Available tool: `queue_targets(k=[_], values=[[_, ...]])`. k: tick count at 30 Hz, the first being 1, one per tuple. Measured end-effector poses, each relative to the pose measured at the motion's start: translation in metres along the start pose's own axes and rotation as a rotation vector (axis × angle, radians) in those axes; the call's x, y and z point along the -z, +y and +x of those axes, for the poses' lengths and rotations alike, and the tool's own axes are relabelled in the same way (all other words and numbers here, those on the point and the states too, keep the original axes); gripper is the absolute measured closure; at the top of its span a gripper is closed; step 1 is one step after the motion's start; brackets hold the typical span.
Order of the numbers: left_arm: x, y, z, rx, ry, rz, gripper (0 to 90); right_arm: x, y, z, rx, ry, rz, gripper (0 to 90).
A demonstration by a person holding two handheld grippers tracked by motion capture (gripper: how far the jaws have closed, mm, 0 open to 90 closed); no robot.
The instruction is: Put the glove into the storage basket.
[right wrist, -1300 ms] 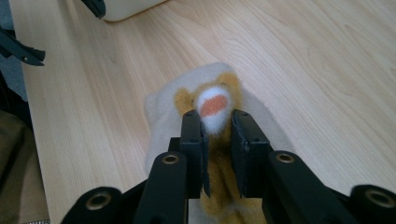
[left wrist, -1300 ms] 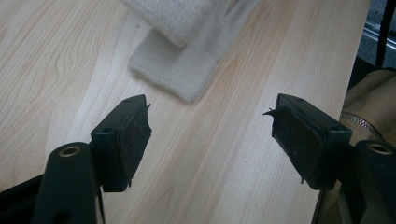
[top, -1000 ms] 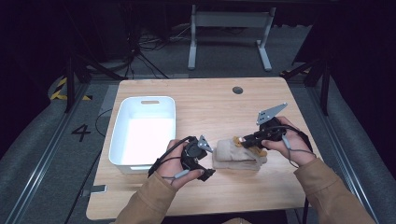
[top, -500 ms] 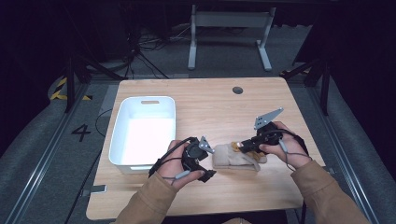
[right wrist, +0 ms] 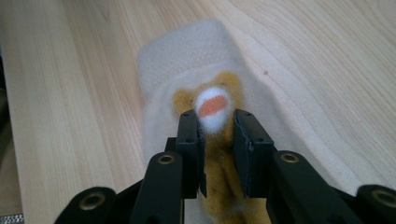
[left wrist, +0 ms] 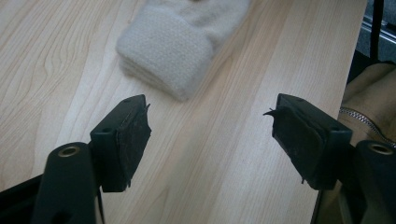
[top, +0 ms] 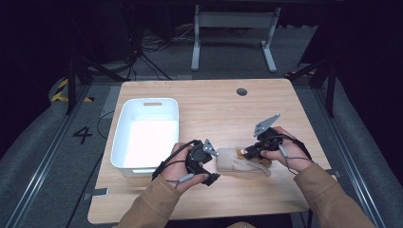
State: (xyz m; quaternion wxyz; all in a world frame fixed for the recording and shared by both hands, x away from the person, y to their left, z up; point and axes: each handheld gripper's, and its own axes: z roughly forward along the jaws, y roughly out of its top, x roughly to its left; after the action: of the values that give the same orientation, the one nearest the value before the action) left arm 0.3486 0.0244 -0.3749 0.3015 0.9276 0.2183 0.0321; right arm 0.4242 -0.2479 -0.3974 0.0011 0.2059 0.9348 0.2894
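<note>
The right gripper [right wrist: 217, 140] pinches the mustard patch on the soft, light sock [top: 233, 160], jaws just easing apart; take it by that raised patch. The left gripper [left wrist: 212, 135] gapes empty beside the sock's cuff [left wrist: 170, 51].

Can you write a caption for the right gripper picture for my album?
Right gripper fingers close around a yellow fuzzy patch on a cream sock.

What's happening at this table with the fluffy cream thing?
A person works with a handheld tool in each hand on a cream sock lying on the wooden table. The right tool straddles the sock's yellow animal patch, its jaws just easing apart. The left tool waits open before the cuff. A white bin sits nearby.
</note>
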Motion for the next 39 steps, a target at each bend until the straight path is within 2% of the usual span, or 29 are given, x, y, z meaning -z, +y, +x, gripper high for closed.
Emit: queue_targets(k=[6, 8, 9, 10, 12, 13, 16, 21, 24, 26, 28, 30, 31, 34, 37, 39], values=[[0.0, 0.0, 0.0, -0.001, 0.001, 0.0, 27.9, -0.004, -0.001, -0.002, 0.012, -0.017, 0.013, 72.0], [0.0, 0.0, 0.0, -0.002, -0.001, 0.0, 27.0, -0.004, -0.001, -0.001, 0.01, -0.02, 0.01, 67.4], [0.0, 0.0, 0.0, -0.003, 0.001, -0.002, 26.0, -0.003, -0.002, -0.001, 0.02, -0.031, -0.001, 62.4], [0.0, 0.0, 0.0, 0.003, 0.004, 0.001, 26.0, -0.003, -0.002, -0.001, 0.02, -0.031, -0.001, 62.4], [0.001, 0.0, 0.001, 0.007, 0.01, -0.006, 23.9, 0.0, -0.002, 0.001, 0.017, -0.048, -0.018, 54.9], [0.001, 0.0, 0.002, 0.006, 0.015, -0.008, 21.7, 0.004, -0.002, 0.003, 0.001, -0.053, -0.039, 52.5], [0.003, 0.002, 0.004, 0.0, 0.02, -0.01, 20.2, 0.007, -0.003, 0.004, 0.003, -0.067, -0.057, 50.1], [0.003, 0.005, 0.006, -0.023, -0.002, -0.013, 19.4, 0.02, -0.011, 0.009, -0.008, -0.105, -0.1, 49.9], [0.001, 0.009, 0.007, -0.027, -0.012, -0.033, 21.6, 0.028, -0.018, 0.012, -0.034, -0.123, -0.121, 50.3], [0.002, 0.013, 0.007, -0.025, -0.018, -0.046, 23.9, 0.036, -0.025, 0.015, -0.047, -0.161, -0.129, 51.8], [0.002, 0.014, 0.008, -0.031, -0.013, -0.047, 24.1, 0.037, -0.027, 0.016, -0.048, -0.168, -0.135, 52.1], [0.002, 0.016, 0.008, -0.031, -0.005, -0.05, 24.2, 0.047, -0.038, 0.017, -0.093, -0.179, -0.18, 54.5], [0.001, 0.017, 0.009, -0.025, -0.002, -0.055, 24.2, 0.047, -0.038, 0.017, -0.093, -0.179, -0.18, 54.5], [0.0, 0.02, 0.01, -0.016, -0.003, -0.066, 24.1, 0.056, -0.05, 0.017, -0.133, -0.198, -0.236, 55.7], [-0.002, 0.024, 0.011, -0.013, -0.012, -0.087, 24.2, 0.065, -0.059, 0.013, -0.17, -0.227, -0.252, 55.7], [-0.004, 0.024, 0.011, -0.013, 0.001, -0.091, 25.0, 0.071, -0.066, 0.01, -0.209, -0.249, -0.276, 53.5]])
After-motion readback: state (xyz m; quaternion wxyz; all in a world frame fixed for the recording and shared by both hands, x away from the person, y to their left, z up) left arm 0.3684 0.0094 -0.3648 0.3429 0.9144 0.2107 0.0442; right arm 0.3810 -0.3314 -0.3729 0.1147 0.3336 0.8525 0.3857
